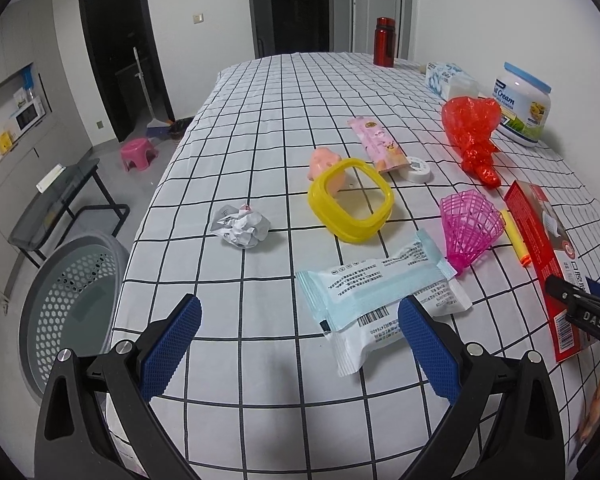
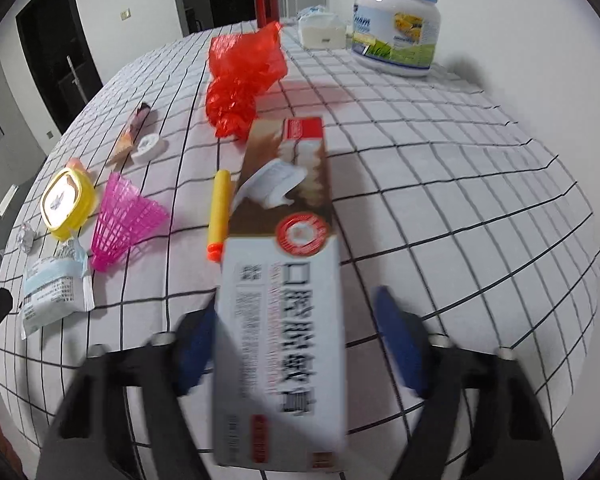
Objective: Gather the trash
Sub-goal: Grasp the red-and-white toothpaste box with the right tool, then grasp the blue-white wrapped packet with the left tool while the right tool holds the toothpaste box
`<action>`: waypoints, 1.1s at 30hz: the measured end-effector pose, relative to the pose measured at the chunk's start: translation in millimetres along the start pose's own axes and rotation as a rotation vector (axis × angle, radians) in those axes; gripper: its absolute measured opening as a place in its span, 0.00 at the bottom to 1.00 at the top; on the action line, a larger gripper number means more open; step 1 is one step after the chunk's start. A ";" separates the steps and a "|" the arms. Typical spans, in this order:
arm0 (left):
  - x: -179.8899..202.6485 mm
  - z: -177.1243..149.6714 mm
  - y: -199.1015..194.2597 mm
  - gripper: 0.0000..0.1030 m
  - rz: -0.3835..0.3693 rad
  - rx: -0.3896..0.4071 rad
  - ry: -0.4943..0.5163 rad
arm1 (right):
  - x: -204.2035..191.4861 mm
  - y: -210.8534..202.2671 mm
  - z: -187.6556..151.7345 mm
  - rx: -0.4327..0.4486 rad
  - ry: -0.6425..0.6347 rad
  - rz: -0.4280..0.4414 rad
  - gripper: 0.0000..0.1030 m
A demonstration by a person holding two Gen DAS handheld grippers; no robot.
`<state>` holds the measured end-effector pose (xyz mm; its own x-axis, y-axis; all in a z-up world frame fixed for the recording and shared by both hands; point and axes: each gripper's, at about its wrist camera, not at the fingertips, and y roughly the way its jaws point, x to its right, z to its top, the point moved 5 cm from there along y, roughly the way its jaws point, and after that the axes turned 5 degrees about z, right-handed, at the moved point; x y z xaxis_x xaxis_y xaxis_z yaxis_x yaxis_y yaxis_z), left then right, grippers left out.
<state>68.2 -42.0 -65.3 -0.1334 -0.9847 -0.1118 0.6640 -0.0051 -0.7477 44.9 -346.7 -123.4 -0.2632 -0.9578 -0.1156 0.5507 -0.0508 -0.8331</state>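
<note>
My left gripper [image 1: 300, 336] is open and empty, low over the checked tablecloth, with a pale blue and white wrapper [image 1: 380, 292] just ahead of its right finger. A crumpled paper ball [image 1: 242, 226] lies ahead to the left. My right gripper [image 2: 296, 340] is open around a long toothpaste box [image 2: 284, 280]; the view is blurred and the right finger stands apart from the box. The box also shows in the left wrist view [image 1: 540, 248]. A red plastic bag [image 2: 240, 80] lies beyond the box. A pink snack wrapper [image 1: 378, 146] lies farther back.
A grey perforated basket [image 1: 72, 304] stands on the floor left of the table. On the table are a yellow frame [image 1: 350, 200], pink shuttlecock [image 1: 466, 228], yellow foam dart [image 2: 219, 212], white round lid [image 1: 416, 168], cream jar [image 2: 396, 28], tissue pack [image 1: 448, 78] and red bottle [image 1: 384, 40].
</note>
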 end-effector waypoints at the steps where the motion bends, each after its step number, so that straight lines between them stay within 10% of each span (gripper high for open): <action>1: 0.2 0.3 -0.6 0.94 -0.003 0.002 0.000 | -1.3 1.7 -1.2 -0.009 -0.001 0.010 0.50; 33: 31.7 13.5 12.1 0.94 -0.355 0.074 0.355 | -10.4 -57.0 -7.9 0.099 0.060 0.152 0.50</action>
<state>82.0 -75.5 -69.0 -0.5935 -0.8003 -0.0848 0.5813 -0.3534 -0.7329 10.0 -331.5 -79.0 -0.2162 -0.9381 -0.2707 0.6624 0.0628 -0.7465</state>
